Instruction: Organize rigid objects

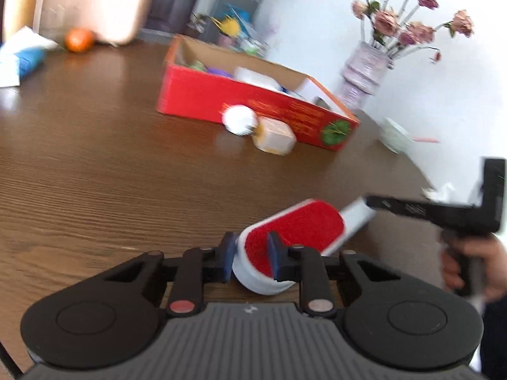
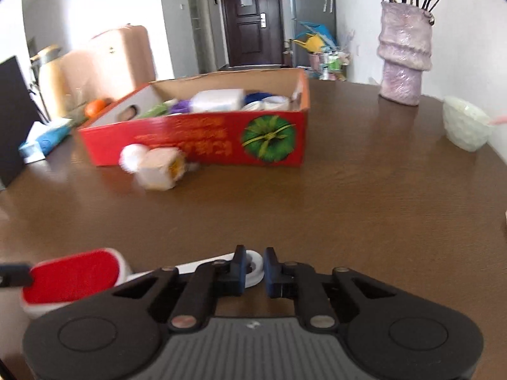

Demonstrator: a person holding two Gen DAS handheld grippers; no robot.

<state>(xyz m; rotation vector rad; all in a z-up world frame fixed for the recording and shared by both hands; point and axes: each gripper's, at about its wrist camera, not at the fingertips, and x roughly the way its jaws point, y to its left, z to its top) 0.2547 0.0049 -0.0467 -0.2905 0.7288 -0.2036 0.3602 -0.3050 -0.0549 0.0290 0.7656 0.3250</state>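
Observation:
A lint brush (image 1: 304, 221) with a red pad and a white body lies low over the brown table (image 1: 111, 164). My left gripper (image 1: 252, 253) is shut on the rounded head end of the brush, its blue pads pressing on both sides. The white handle runs right to my right gripper (image 1: 372, 201), held by a person's hand (image 1: 469, 262). In the right wrist view my right gripper (image 2: 254, 264) is shut on the white ring end of the handle. The brush's red head (image 2: 73, 277) shows at the left, with a left fingertip (image 2: 12, 274) on it.
A red cardboard box (image 1: 253, 101) (image 2: 196, 136) holding several items stands mid-table. A jar with a white cap (image 1: 272, 134) (image 2: 158, 167) lies against its front. A vase (image 2: 405, 60) and a pale bowl (image 2: 465, 123) stand at the right, an orange (image 1: 78, 39) and a tissue pack (image 2: 47, 139) at the left.

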